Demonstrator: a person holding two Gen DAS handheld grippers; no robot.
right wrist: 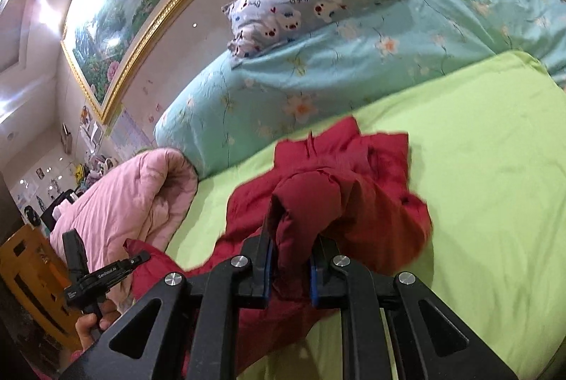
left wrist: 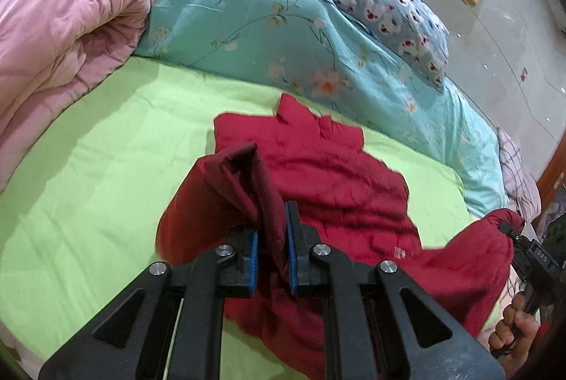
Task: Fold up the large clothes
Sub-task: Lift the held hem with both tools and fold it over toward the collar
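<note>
A dark red padded garment [left wrist: 325, 174] lies on the light green bed sheet [left wrist: 106, 167], with its near edge lifted off the bed. My left gripper [left wrist: 272, 238] is shut on a bunched fold of that edge. In the right wrist view the same red garment [right wrist: 371, 203] hangs from my right gripper [right wrist: 292, 256], which is shut on another thick fold. The right gripper [left wrist: 509, 228] also shows at the far right of the left wrist view, gripping a red corner. The left gripper [right wrist: 141, 256] appears at the lower left of the right wrist view.
A rolled pink quilt [left wrist: 60, 44] lies on the left of the bed. A turquoise floral duvet [left wrist: 254, 26] and a bear-print pillow [left wrist: 389, 12] lie along the wall. A gold-framed picture [right wrist: 141, 26] hangs above. A wooden piece of furniture [right wrist: 24, 266] stands beside the bed.
</note>
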